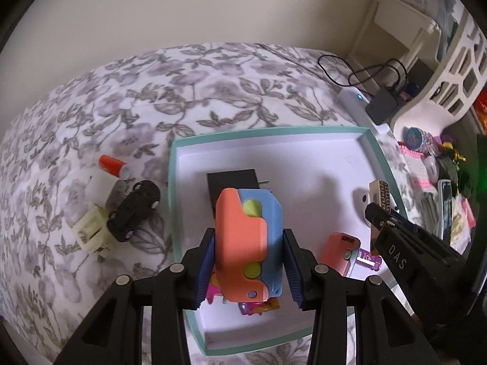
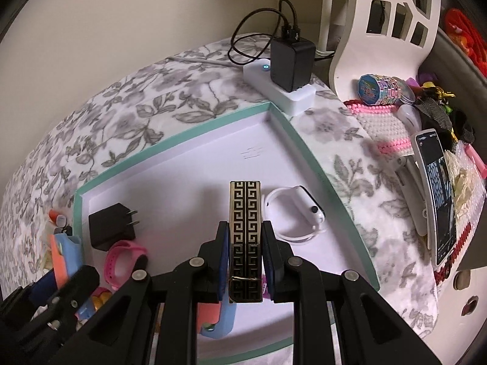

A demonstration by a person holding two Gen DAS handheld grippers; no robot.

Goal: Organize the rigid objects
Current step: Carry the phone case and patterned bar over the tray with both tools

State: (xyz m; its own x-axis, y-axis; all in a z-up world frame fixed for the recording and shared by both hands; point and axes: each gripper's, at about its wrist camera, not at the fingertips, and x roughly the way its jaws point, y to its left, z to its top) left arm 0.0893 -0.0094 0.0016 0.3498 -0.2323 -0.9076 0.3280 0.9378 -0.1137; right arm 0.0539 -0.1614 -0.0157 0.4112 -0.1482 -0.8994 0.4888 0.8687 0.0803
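- Spread over the floral bed (image 1: 91,97), mint-rimmed tray (image 1: 373,140) as collecting place.
- Hung above tray floor, orange-and-blue toy (image 1: 248,243), clamped in left gripper (image 1: 248,269) jaws, likely awaiting placement.
- Pinched lengthwise in right gripper (image 2: 245,261) jaws, gold-patterned bar (image 2: 245,228), beside white watch (image 2: 296,213).
- Left outside on bedding, black toy car (image 1: 134,210), unsorted.

A tray (image 2: 170,140) lies on a bed (image 2: 121,97). Inside it, a plug adapter (image 2: 109,226) sits lower left and a watch (image 2: 299,210) right. A power strip (image 2: 280,91) lies behind the tray, upper right.
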